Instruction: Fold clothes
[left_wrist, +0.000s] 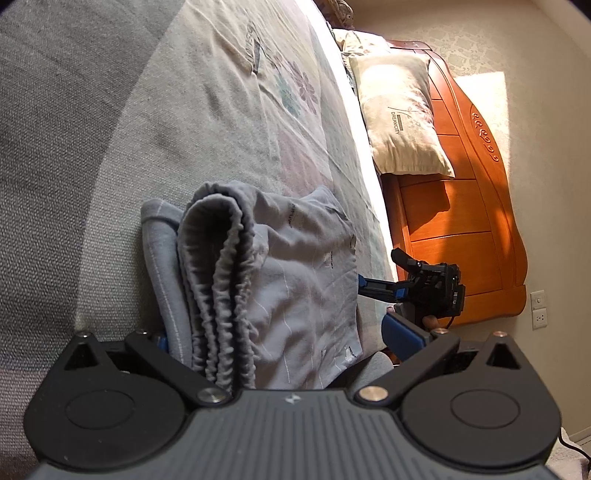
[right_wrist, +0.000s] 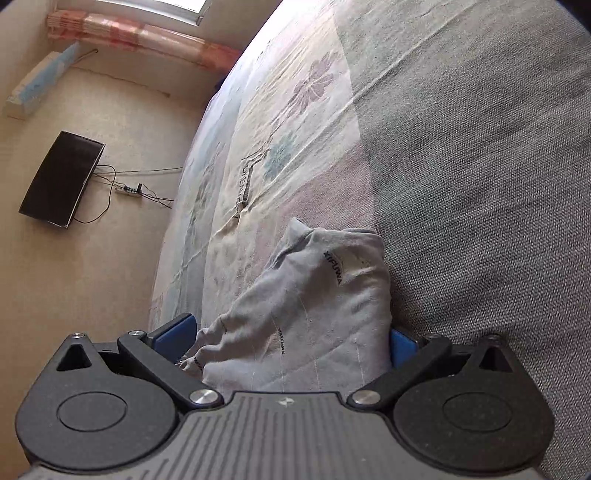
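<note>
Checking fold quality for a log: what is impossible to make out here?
- Left tongs: left pad behind grey garment, left wrist view.
- Right tongs: right pad mostly covered by cloth, right wrist view.
- Garment's lower edge: behind the tool body, both views.
- Garment type: bunched.

A home bedroom: a bed with a flowered, pale patchwork sheet (left_wrist: 229, 110), a cream printed pillow (left_wrist: 400, 118), a carved orange wooden headboard (left_wrist: 469, 206), and a wall-mounted black television (right_wrist: 61, 179)

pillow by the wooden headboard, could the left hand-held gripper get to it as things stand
Probably not right away. The left hand-held gripper has its wide-set fingers around the folded grey garment, and the pillow lies far up the bed. The sheet between looks bare, so the garment is the only hindrance.
</note>
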